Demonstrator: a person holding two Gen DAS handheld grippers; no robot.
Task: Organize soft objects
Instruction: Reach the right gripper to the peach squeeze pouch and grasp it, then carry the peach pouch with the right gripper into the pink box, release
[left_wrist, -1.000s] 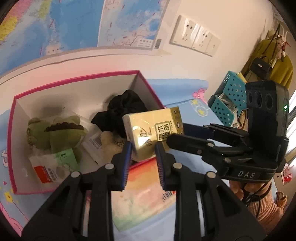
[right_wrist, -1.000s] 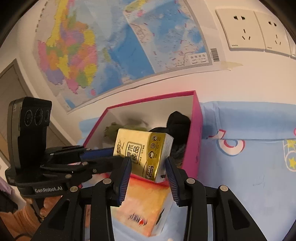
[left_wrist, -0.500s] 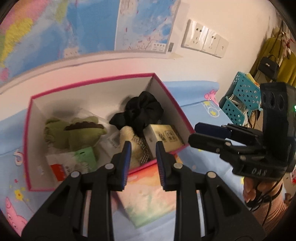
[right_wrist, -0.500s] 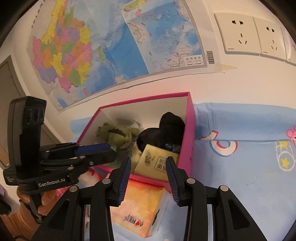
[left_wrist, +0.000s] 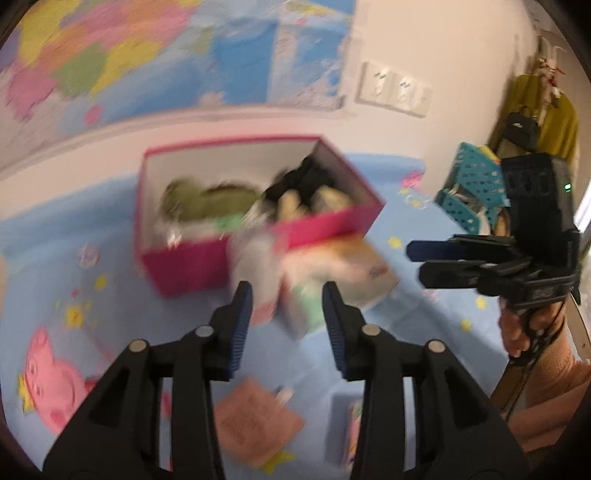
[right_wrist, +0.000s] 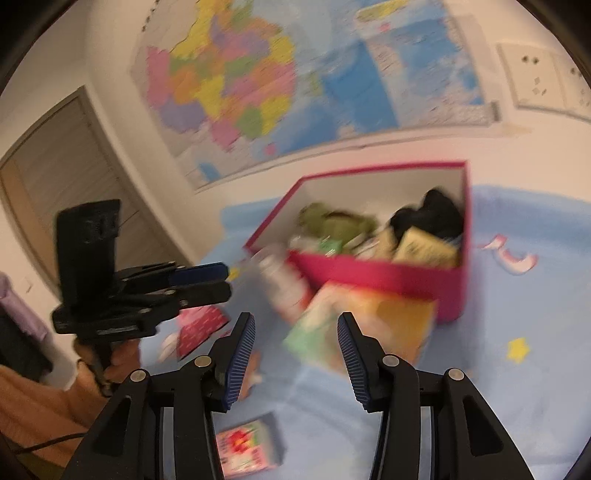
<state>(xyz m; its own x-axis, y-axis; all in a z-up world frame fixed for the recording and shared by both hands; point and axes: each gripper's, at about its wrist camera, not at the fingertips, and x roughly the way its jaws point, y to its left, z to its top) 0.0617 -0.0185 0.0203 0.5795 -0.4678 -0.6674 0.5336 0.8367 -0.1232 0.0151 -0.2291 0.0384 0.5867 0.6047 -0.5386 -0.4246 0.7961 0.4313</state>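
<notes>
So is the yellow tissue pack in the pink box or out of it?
In. The yellow tissue pack lies inside the pink box, against its near wall, beside the black cloth.

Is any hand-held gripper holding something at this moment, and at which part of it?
Nothing is held. The left hand-held gripper and the right hand-held gripper are both open and empty, their jaws having just been opening.

Both views smear badly. In the left wrist view the pink box (left_wrist: 255, 236) at frame centre is a blur; the green plush (left_wrist: 207, 203) and black cloth (left_wrist: 306, 177) inside have no clear outline, and the pale packets just below the box run together. The wall map (left_wrist: 147, 55) across the top is unreadable colour. At the lower edge of the right wrist view a small flowered packet (right_wrist: 247, 450) is too soft to read, half hidden behind a gripper finger.
</notes>
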